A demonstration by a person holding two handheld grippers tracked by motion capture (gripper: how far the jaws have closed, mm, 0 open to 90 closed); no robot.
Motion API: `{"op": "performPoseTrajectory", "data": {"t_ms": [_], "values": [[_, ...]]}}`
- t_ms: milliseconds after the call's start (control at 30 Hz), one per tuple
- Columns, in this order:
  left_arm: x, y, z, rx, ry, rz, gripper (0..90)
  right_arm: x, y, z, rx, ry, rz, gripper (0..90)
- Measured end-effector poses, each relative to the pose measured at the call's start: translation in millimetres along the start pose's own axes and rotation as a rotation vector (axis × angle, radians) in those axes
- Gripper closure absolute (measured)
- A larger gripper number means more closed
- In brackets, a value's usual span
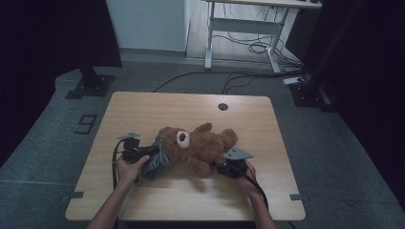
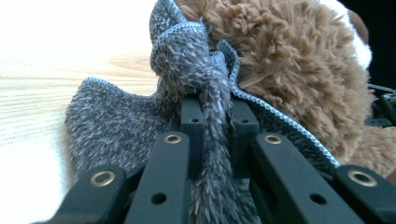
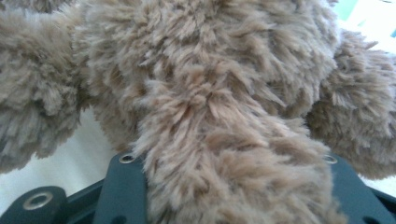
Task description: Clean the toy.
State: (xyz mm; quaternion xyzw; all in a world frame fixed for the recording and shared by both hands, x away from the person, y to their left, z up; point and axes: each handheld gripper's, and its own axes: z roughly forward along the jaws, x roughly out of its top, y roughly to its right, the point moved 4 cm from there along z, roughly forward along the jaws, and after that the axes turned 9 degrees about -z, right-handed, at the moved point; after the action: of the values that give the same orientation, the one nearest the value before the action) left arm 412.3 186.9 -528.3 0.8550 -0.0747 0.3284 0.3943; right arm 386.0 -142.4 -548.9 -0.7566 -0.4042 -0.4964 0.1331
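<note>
A brown teddy bear (image 1: 198, 145) is laid on its back near the middle of the wooden table (image 1: 143, 107), its head toward the left gripper (image 1: 148, 153). A grey knitted scarf (image 1: 159, 160) is wrapped at the bear's neck. In the left gripper view, a fold of the scarf (image 2: 212, 121) is pinched between the two black jaws, which are pressed together on the fabric just below the knot. The right gripper (image 1: 224, 168) is positioned at the bear's lower side. In the right gripper view, one plush limb (image 3: 219, 154) is seen lying between the jaws; the fingertips are hidden by fur, so contact cannot be confirmed.
</note>
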Motion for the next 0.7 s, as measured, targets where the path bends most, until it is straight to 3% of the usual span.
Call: {"op": "performPoseTrajectory", "data": {"t_ms": [100, 333, 467, 600, 667, 700], "values": [[-0.3, -8.5, 10.6, 0.007, -0.006, -0.029, 80.1, -2.9, 9.6, 8.7, -0.005, -0.014, 0.011, 49.2], [-0.4, -9.5, 9.8, 0.039, 0.006, -0.002, 78.9, -5.7, 15.8, 4.5, -0.039, -0.014, 0.026, 37.0], [1.4, -8.1, -6.1, 0.091, 0.022, 0.047, 78.7, -3.5, 16.3, -5.7, -0.063, 0.005, 0.074, 26.3], [0.1, -5.3, -18.7, 0.121, 0.029, 0.093, 78.1, -1.0, 14.8, -18.9, -0.076, 0.044, 0.092, 25.9], [-4.0, -3.9, -35.1, 0.170, 0.036, 0.145, 77.5, -2.6, 13.6, -27.1, -0.083, 0.061, 0.096, 25.1], [-6.0, -4.6, -41.1, 0.181, 0.036, 0.149, 77.4, -3.5, 13.4, -29.3, -0.085, 0.067, 0.098, 25.1]]}}
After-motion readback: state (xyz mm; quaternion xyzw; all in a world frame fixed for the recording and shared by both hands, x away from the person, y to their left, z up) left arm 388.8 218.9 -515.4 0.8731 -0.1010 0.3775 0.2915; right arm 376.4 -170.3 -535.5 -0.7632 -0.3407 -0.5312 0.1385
